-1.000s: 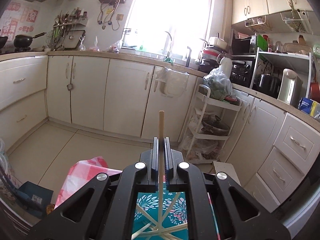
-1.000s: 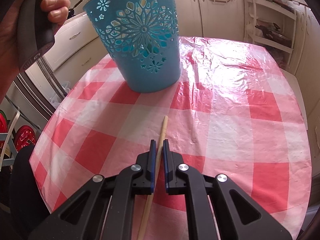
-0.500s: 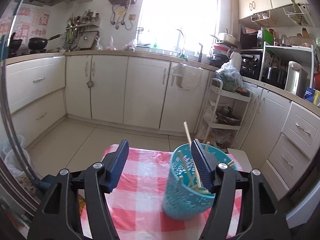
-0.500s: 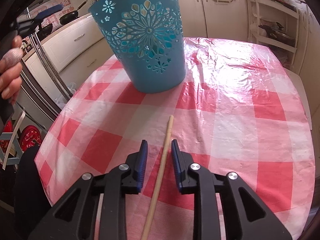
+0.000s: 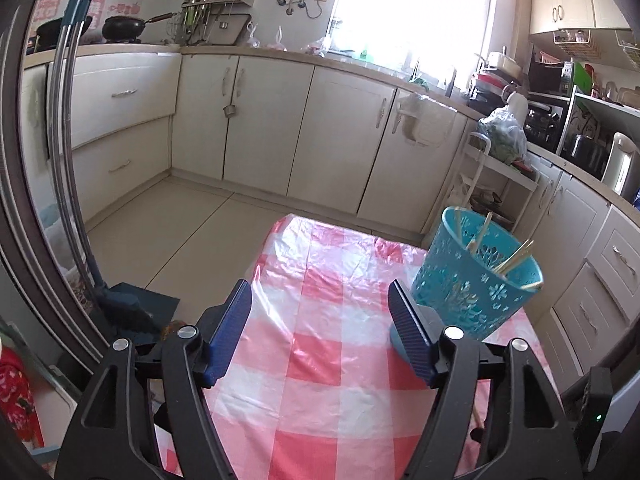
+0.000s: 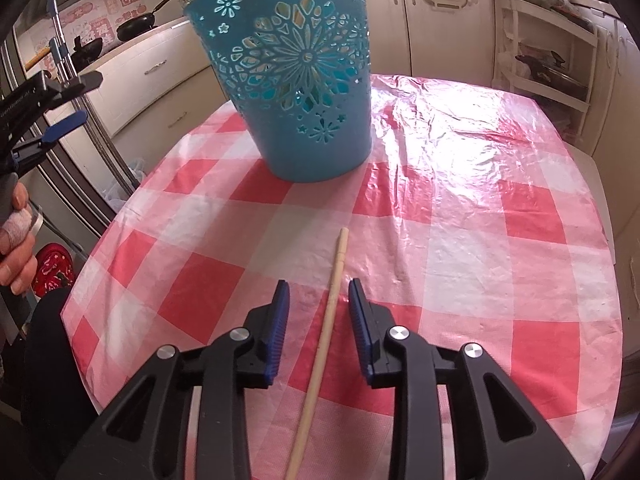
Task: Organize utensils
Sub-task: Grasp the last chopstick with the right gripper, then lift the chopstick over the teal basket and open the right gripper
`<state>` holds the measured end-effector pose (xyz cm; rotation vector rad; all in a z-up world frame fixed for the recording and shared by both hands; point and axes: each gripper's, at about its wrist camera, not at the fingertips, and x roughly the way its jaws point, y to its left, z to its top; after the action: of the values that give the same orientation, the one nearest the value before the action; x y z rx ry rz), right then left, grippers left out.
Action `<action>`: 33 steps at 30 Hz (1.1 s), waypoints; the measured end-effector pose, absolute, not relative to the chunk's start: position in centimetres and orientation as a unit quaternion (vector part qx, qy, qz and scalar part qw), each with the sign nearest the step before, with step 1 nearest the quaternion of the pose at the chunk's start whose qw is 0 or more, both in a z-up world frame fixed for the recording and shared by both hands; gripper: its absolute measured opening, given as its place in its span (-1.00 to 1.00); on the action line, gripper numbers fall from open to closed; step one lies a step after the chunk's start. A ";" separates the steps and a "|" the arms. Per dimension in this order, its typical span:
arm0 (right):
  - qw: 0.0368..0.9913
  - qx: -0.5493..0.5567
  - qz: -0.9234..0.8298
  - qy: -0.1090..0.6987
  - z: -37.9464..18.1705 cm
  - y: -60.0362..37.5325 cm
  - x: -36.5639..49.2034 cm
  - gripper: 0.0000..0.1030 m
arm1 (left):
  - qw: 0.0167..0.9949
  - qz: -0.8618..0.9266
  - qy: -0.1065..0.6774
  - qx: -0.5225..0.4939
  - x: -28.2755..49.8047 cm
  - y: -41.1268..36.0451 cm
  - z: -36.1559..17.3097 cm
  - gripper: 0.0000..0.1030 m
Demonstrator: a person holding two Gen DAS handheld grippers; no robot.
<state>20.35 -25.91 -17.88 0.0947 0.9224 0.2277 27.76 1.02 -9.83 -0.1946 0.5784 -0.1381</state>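
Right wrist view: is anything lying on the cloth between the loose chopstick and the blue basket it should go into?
Nothing visible does. The chopstick lies flat between the right tool's open pads, which do not touch it, and only bare checked tablecloth separates its far tip from the blue basket.

Tablecloth (image 6: 460, 208): thin plastic sheet, red-and-white check, glossy, wrinkled, with strong glare at the far end. Basket (image 6: 296, 80): moulded turquoise plastic with pierced flower cut-outs, smooth semi-matt wall. Chopstick (image 6: 324, 344) on the cloth: pale bare wood, matt. Sticks (image 5: 514, 260) inside the basket: the same pale wood. Gripper frames: black matt plastic with bright metal screw heads. Finger pads (image 6: 278, 336): blue, finely ribbed, rubber-like. Cabinet doors (image 5: 264, 120): cream, smooth, satin.
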 end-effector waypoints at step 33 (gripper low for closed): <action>0.863 0.212 0.203 0.410 -13.8 -28.1 17.7 -0.89 | 0.906 -0.076 0.409 -0.076 28.9 -2.0 -19.6 0.50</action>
<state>17.72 -28.14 -13.82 0.4453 0.8596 0.4257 28.85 -1.95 -19.60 -0.1576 0.8455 -0.1565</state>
